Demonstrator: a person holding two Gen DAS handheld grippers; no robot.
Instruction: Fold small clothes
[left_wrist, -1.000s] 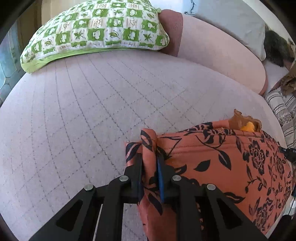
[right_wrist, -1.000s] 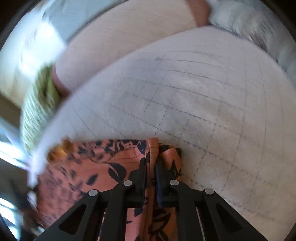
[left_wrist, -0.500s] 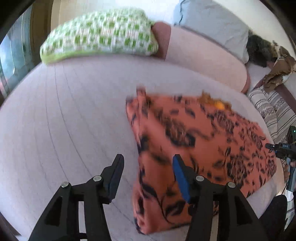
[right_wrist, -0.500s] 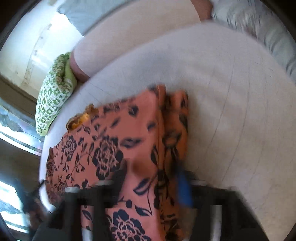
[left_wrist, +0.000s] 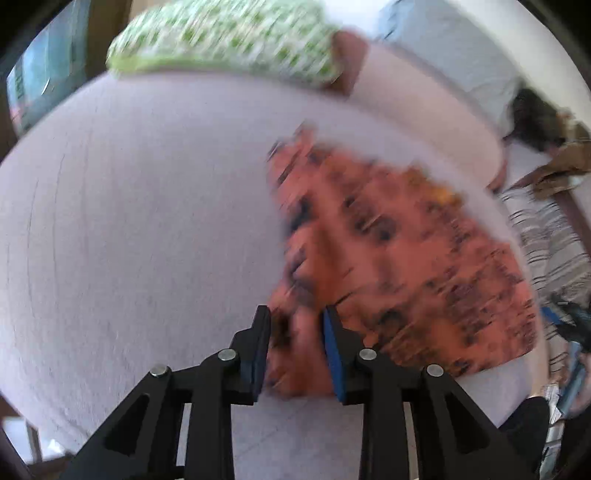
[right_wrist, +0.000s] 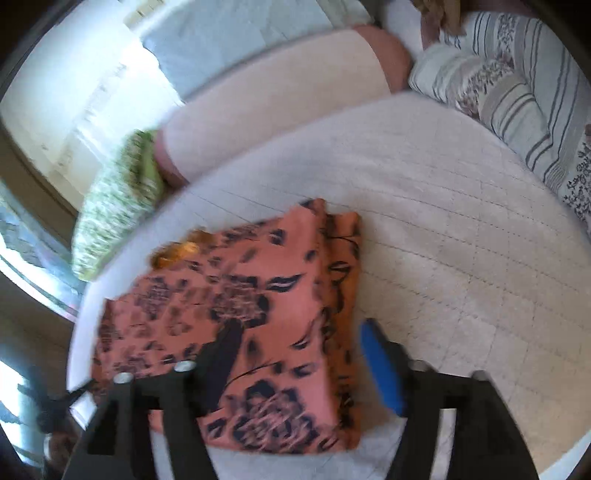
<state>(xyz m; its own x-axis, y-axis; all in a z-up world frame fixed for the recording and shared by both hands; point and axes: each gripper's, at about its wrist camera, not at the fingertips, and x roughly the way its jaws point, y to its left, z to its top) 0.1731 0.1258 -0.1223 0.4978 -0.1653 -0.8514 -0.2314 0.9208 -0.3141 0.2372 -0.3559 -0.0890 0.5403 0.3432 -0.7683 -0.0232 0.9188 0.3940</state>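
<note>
Just let go of the orange flowered garment (right_wrist: 240, 314) with the right tool (right_wrist: 299, 328), with jaws newly opened wide, standing apart above the right edge of the cloth and pinching nothing. As for the left tool (left_wrist: 295, 314): opened, then closing again to a narrow gap over the near left corner of the garment, with cloth seen between the jaws, but too blurred to tell whether pressed or only hovered over. Unlike a second ago, no longer held up by two pinched corners; now lying flat as a folded rectangle near the front edge of the bed (right_wrist: 461, 240). Probably one fold finished, and perhaps reaching already for the next fold or for smoothing. Around it, a pale quilted bed cover, a green checked pillow (left_wrist: 229, 40) at the far left, a pink bolster (right_wrist: 280, 103) behind, and striped bedding (right_wrist: 524, 92) on the right.
</note>
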